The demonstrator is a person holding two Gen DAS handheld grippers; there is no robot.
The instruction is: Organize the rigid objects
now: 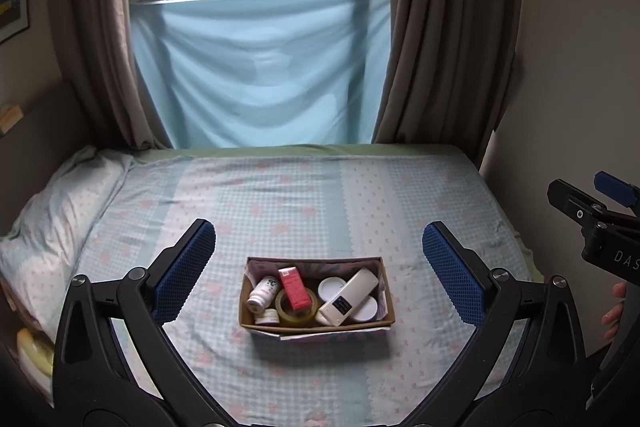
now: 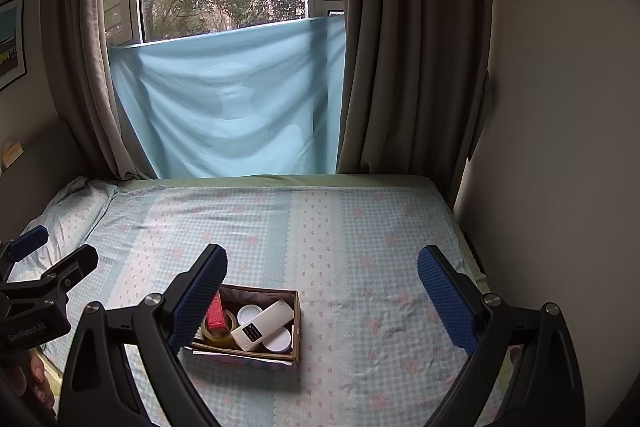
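A small cardboard box (image 1: pixel 386 293) sits on the bed, also in the right wrist view (image 2: pixel 296 323). It holds a white remote (image 1: pixel 348 298), a red carton (image 1: pixel 295 287), a tape roll (image 1: pixel 297 315), a white bottle (image 1: pixel 262 294) and white round lids (image 1: pixel 331 287). My left gripper (image 1: pixel 319 247) is open and empty, held above and short of the box. My right gripper (image 2: pixel 322 275) is open and empty, to the right of the box; its left finger (image 2: pixel 198 301) hides the box's left end.
The bed (image 1: pixel 320 195) has a checked floral sheet. A pillow (image 1: pixel 52 219) lies at its left. Brown curtains (image 1: pixel 440 47) and a light blue cloth (image 1: pixel 260 75) hang at the window behind. A wall (image 2: pixel 560 147) borders the right side.
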